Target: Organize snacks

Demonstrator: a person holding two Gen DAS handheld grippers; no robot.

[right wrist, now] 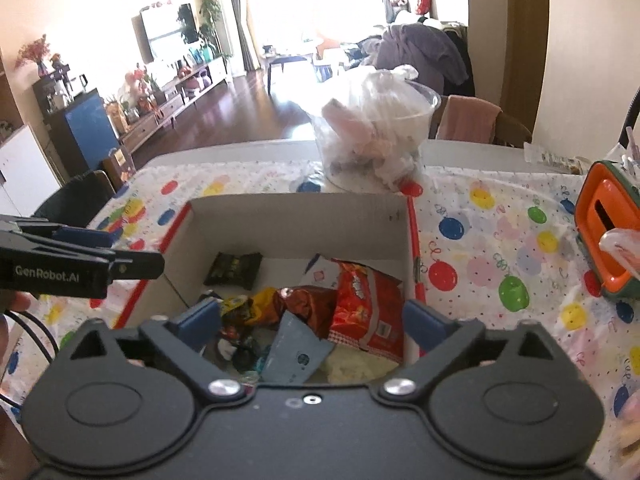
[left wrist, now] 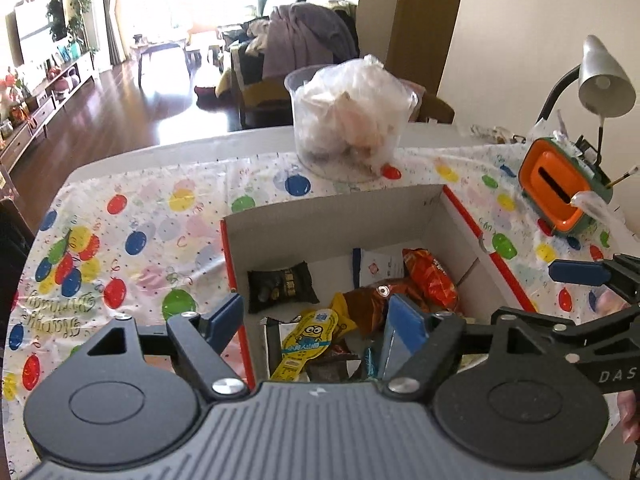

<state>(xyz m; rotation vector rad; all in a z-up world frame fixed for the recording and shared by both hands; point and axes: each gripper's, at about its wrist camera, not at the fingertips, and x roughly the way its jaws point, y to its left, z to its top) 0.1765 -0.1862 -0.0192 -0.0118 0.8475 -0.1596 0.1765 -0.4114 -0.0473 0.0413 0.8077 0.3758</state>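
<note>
Matt cardboard box [left wrist: 400, 216] holds glossy foil snack packets [right wrist: 366, 312].

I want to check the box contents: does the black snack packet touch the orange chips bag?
Apart. In the right wrist view, the black snack packet lies alone near the box's back wall, with bare box floor between it and the orange chips bag.

An open cardboard box [right wrist: 296, 216] with red edges sits mid-frame, holding a jumble of snacks: a black packet [right wrist: 233, 269] lying flat at its far left, a crumpled red-orange bag [right wrist: 366, 304] at right, a brown wrapper [right wrist: 308, 304] between, and a yellow cartoon pouch [left wrist: 308, 340] nearest.
</note>
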